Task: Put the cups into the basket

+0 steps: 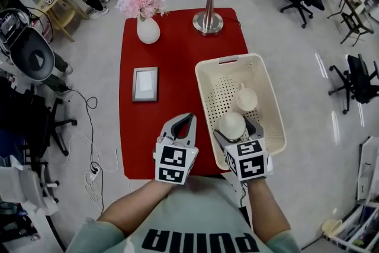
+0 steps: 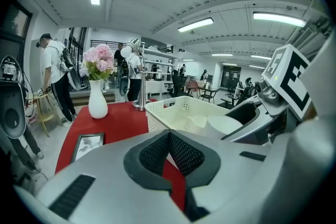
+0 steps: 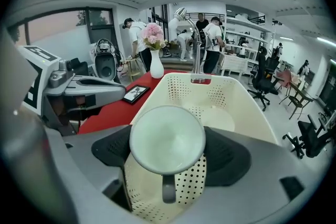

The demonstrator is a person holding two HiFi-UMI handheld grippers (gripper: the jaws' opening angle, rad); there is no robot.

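Fingers of right gripper point(image 1: 235, 132) pinch a white cup point(image 1: 231, 124) above near end of basket point(image 1: 204, 92); second cup point(image 1: 247, 99) lies inside. Left gripper point(image 1: 185, 122) hovers over red bench point(image 1: 172, 50), just beside basket.

Left gripper view: fingers pressed together, nothing between.

Right gripper view: cup clamped between both pads, handle pointing down.

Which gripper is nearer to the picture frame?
Left. The left gripper is over the table beside the picture frame; the right gripper is farther off, holding a cup over the basket.
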